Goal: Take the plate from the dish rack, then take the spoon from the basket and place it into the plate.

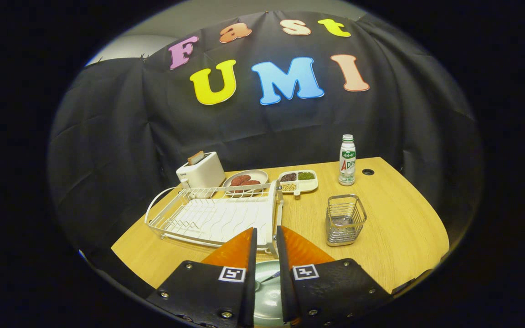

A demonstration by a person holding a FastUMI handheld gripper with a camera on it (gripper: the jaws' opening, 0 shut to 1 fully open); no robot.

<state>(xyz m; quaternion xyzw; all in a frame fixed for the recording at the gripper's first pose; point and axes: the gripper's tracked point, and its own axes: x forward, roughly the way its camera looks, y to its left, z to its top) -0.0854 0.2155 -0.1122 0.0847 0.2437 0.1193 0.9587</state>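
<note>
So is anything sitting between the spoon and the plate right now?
Nothing visible does. The spoon already lies on the plate, seen in the gap between the hand-held gripper fingers, which aren't pressing on it.

Gripper (265,241): black bodies, orange fingers (233,250), black-and-white square marker on each, fingers slightly parted over plate. Plate (267,296) between them: pale grey-green; spoon (269,277) on it silvery. Table (394,228): light wood grain. Dish rack (212,216) at 11 o'clock of fingertips: white wire, white ribbed tray. Basket (345,219) at 2 o'clock: silver wire. Toaster (200,172): cream, brown toast. Far plate (246,178): pale, reddish-brown pieces. Divided tray (299,181): white; dark brown, green, yellowish contents. Bottle (347,160): white, green-and-red label.
</note>
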